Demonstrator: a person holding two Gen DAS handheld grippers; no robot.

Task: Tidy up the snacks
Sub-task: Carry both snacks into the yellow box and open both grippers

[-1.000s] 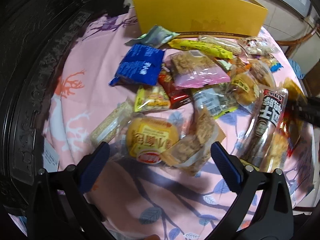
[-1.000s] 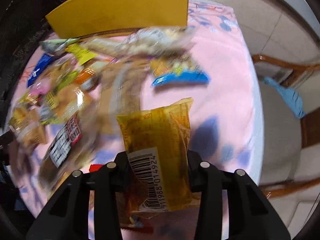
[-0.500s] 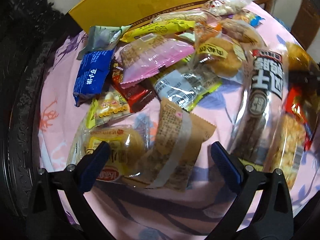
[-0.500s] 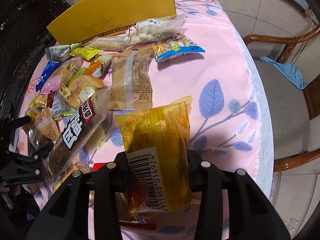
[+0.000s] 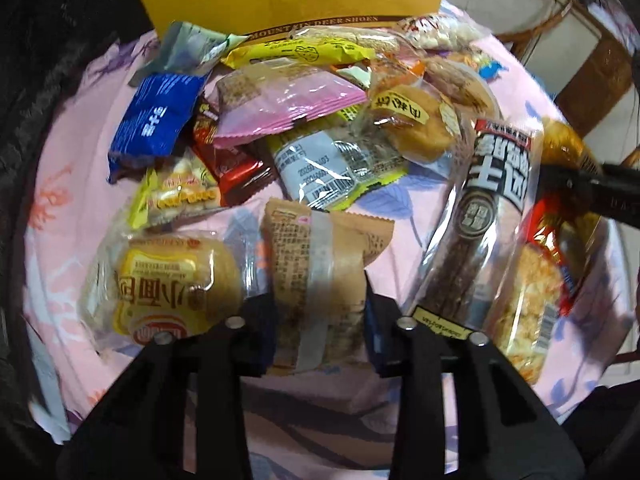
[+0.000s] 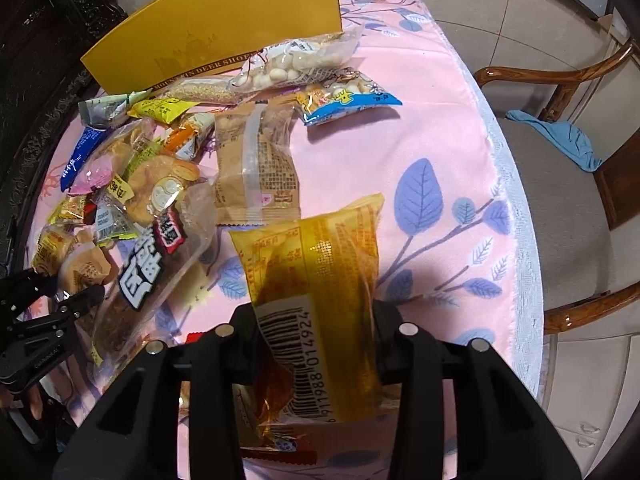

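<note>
Many snack packets lie in a heap on a pink cloth-covered table [image 6: 448, 128]. My left gripper [image 5: 320, 320] is shut on a brown paper-look snack packet [image 5: 320, 264], with a round yellow-labelled bun [image 5: 168, 284] beside it at the left. My right gripper [image 6: 316, 340] is shut on a yellow packet with a barcode [image 6: 316, 276] and holds it above the cloth. A long clear packet with a black label [image 5: 488, 216] lies to the right of the brown packet. The left gripper also shows in the right wrist view [image 6: 56, 296].
A yellow open box [image 6: 224, 36] stands at the table's far side behind the heap. A second brown packet [image 6: 256, 164] and a blue-edged packet [image 6: 348, 98] lie near it. A wooden chair [image 6: 560, 184] with a blue cloth stands at the right. Dark carved furniture [image 5: 44, 80] borders the left.
My left gripper has moved forward and closed on the brown packet; it was wide open before. My right gripper still holds the yellow packet, hardly moved.
</note>
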